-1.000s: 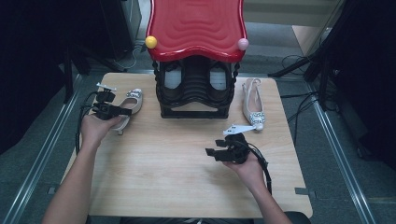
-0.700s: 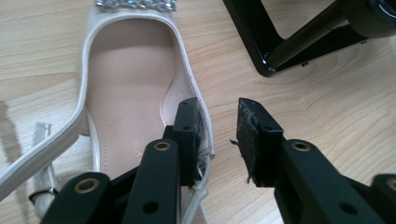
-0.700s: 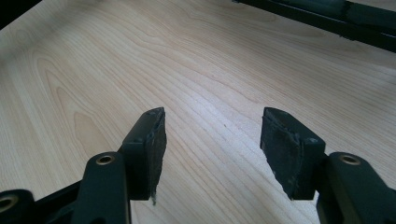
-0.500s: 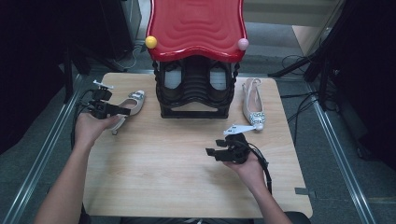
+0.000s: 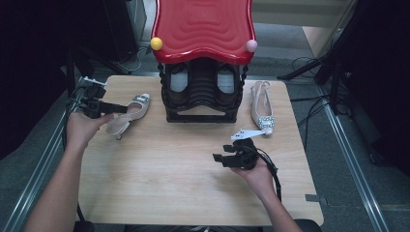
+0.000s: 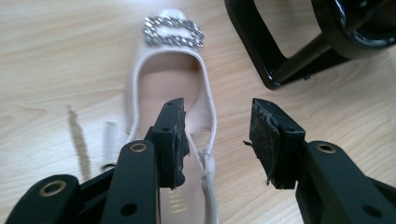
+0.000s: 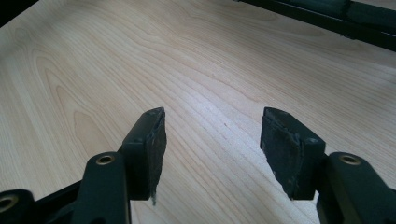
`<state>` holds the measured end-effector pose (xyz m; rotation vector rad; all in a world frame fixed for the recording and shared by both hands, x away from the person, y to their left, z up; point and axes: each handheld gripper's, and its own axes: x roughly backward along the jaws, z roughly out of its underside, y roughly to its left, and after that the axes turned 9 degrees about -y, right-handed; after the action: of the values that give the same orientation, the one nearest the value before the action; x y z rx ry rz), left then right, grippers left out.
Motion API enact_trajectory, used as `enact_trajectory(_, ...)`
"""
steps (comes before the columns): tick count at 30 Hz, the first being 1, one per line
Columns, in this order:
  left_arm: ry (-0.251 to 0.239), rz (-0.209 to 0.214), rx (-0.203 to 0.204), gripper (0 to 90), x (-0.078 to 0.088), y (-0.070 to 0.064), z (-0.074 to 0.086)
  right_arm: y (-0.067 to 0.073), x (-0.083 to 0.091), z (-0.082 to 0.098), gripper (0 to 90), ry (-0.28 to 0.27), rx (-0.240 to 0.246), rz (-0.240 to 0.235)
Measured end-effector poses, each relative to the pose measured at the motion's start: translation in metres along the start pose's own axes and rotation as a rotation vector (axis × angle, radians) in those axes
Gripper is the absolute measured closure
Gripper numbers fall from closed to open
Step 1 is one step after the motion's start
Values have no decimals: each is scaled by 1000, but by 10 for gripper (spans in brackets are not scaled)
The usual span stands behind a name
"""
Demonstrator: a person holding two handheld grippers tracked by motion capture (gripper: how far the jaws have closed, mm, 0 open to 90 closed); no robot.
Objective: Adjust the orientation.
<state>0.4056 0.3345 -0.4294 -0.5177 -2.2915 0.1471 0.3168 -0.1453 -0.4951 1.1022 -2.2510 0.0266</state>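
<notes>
At the left of the high view, the left hand-held gripper [image 5: 113, 107] has just been opening; its jaws stand released above the heel of a beige slingback shoe [image 5: 129, 114] lying on the table [image 5: 159, 174]. The black shoe rack [image 5: 202, 92], upper centre, seems to hold dark shoes. The right hand-held gripper [image 5: 223, 158] is parted, grasping nothing.

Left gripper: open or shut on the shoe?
Open. The left gripper jaws have just been opening; its pads stand apart above the beige slingback shoe, not pressing it.
</notes>
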Motion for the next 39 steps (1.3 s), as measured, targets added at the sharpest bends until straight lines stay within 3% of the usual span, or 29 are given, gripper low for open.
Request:
enact_trajectory(5,8,-22,8,558,-8,15,-3,0,0,0,415,-2,-4,1)
enact_trajectory(13,54,-39,31,568,-36,38,5,1,3,2,415,-1,-13,8)
enact_trajectory(21,78,-40,62,663,-58,50,21,-1,10,7,415,-7,-23,26)
enact_trajectory(25,34,-53,77,760,-60,51,25,-2,12,10,414,-9,-34,37)
enact_trajectory(32,48,-66,62,857,-58,52,23,-5,13,11,414,-12,-37,47)
enact_trajectory(37,39,-34,81,863,-53,51,21,-5,13,10,413,-13,-41,44)
enact_trajectory(39,50,-24,69,864,-49,50,19,-5,13,10,413,-13,-41,45)
